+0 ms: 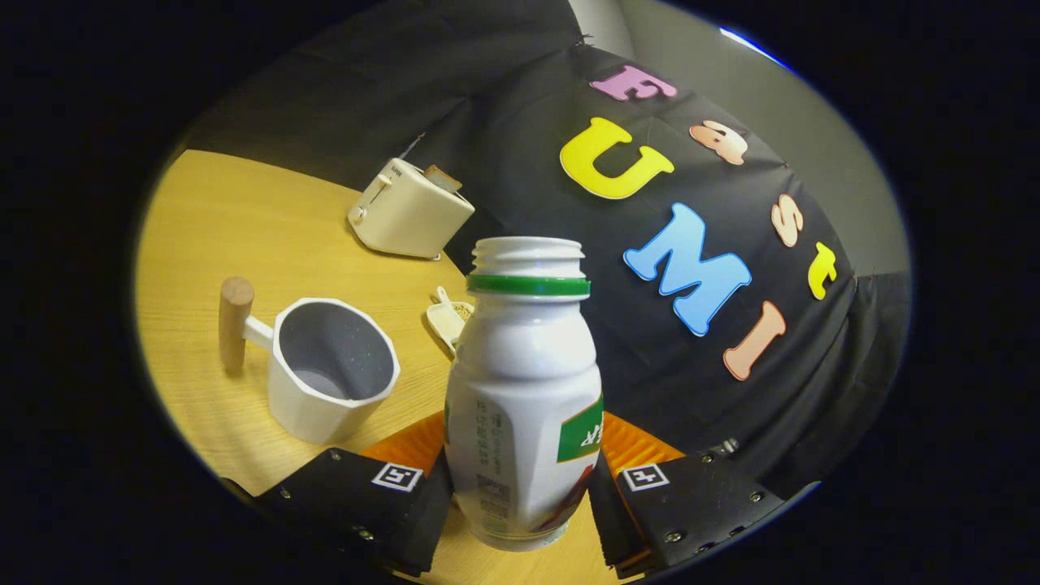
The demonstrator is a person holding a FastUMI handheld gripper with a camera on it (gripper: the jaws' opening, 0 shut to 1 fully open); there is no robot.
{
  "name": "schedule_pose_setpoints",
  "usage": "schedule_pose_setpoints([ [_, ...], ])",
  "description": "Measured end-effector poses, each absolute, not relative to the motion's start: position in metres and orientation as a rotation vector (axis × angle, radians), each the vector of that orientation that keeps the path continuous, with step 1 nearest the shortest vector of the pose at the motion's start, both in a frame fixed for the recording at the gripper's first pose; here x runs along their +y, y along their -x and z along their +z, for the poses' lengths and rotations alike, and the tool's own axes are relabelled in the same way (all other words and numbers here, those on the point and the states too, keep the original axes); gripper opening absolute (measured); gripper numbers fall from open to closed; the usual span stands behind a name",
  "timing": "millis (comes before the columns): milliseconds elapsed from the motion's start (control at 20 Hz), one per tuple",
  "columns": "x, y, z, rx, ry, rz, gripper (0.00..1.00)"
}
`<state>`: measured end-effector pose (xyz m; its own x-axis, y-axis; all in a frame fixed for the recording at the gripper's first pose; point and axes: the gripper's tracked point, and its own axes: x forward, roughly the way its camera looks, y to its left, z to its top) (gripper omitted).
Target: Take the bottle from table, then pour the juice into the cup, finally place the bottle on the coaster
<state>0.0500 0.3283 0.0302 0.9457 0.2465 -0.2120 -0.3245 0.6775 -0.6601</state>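
In the gripper view, the tongs (520, 487) are seen clamped on the bottle (524, 398): both fingers are pressed against its lower body, one on each side. The bottle is held between them, lifted above the wooden surface (244, 236), and its mouth is uncapped, with a green ring under the thread. The whole scene appears tilted. The cup (329, 370), white with a wooden handle, is placed on the surface just beyond the fingers, beside the bottle, its opening turned toward the camera. A small scoop (448, 318) lies behind the bottle. A toaster (409, 210) is seen farther back, near the booth wall.
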Motion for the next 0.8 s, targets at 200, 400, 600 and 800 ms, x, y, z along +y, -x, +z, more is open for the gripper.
schedule_pose_setpoints([
  [200, 0.3298, -0.0516, 0.0235, 0.132, 0.668, 0.343, 0.74],
  [400, 0.3277, -0.0519, 0.0215, 0.158, 0.542, 0.375, 0.74],
  [600, 0.329, -0.0508, 0.0231, 0.165, 0.399, 0.401, 0.74],
  [800, 0.3321, -0.0497, 0.029, 0.161, 0.267, 0.433, 0.74],
])
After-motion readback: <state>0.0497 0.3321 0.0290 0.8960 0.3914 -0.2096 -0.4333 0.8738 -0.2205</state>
